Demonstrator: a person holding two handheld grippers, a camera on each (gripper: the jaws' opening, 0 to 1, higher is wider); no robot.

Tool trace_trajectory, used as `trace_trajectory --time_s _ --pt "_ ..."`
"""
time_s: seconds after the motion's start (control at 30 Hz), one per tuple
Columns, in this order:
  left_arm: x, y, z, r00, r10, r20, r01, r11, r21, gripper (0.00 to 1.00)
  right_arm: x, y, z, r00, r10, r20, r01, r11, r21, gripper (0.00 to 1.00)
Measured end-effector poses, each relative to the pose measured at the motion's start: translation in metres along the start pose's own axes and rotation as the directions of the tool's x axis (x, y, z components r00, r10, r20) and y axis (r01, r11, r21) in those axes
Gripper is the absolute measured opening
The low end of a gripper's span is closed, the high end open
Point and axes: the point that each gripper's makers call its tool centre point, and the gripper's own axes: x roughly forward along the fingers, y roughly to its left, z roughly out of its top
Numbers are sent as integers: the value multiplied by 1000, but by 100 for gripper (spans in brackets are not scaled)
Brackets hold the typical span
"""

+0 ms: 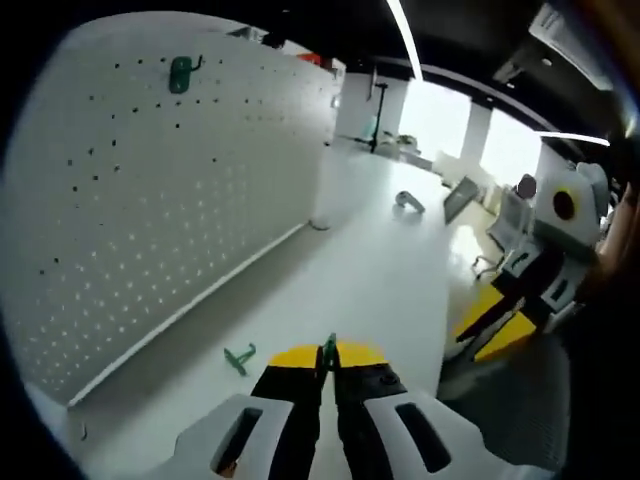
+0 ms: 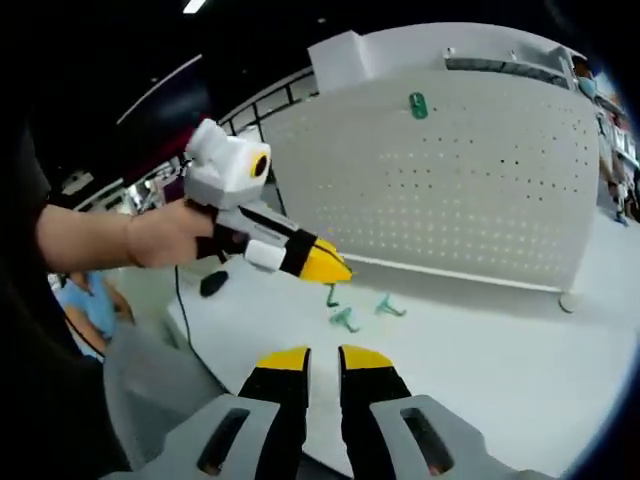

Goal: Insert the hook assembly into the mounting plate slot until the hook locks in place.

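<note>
Hooks: one (image 1: pixel 328 350) apparently pinched in the left hand-held gripper (image 1: pixel 329 372), two (image 2: pixel 345 318) (image 2: pixel 388 306) loose; right hand-held gripper (image 2: pixel 323 362) narrowly parted.

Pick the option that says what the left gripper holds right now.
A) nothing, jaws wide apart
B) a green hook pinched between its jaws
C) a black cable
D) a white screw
B: in the left gripper view, the left gripper is closed on a green hook sticking up between its yellow tips.

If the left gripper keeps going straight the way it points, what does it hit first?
Probably nothing close: past the left gripper, shut on a green hook, bare table stretches ahead. Depth is unclear.
</note>
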Motion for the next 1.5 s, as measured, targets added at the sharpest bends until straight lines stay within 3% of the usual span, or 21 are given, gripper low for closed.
trace_trajectory --time_s 0.13,0.27,0.5,0.6,0.73,0.93,1.13,1.33,1.43,1.5 --pt "-19 -6 16 998 33 54 -32 999 -14 3 3 12 7 999 28 17 -27 1000 -14 9" --pt "-35 -15 26 990 62 124 -53 996 -78 3 2 17 13 999 43 27 -42 999 -30 9" --pt "-56 -27 29 980 93 174 -65 985 -159 3 -3 29 32 995 66 76 -64 998 -25 10" --pt "-68 -26 37 965 130 227 -73 967 -245 3 -5 35 41 993 80 92 -78 997 -22 10" --pt "-78 -27 37 961 149 234 -91 966 -242 3 -8 41 58 986 97 136 -97 995 -12 11" --pt "-85 -33 44 948 153 280 -75 960 -270 3 -9 43 77 976 101 191 -107 994 22 11" --pt "-85 -36 43 945 154 290 -67 956 -287 3 -12 43 84 973 95 211 -103 994 30 10" --pt "-83 -45 46 936 130 329 -14 943 -333 3 -15 39 87 968 84 236 -107 991 86 10" --pt "-83 -48 46 922 123 367 42 911 -411 3 -16 37 89 967 77 244 -106 989 106 10" --pt "-83 -48 44 920 123 371 52 903 -427 3 -18 36 91 964 75 255 -110 986 126 10"
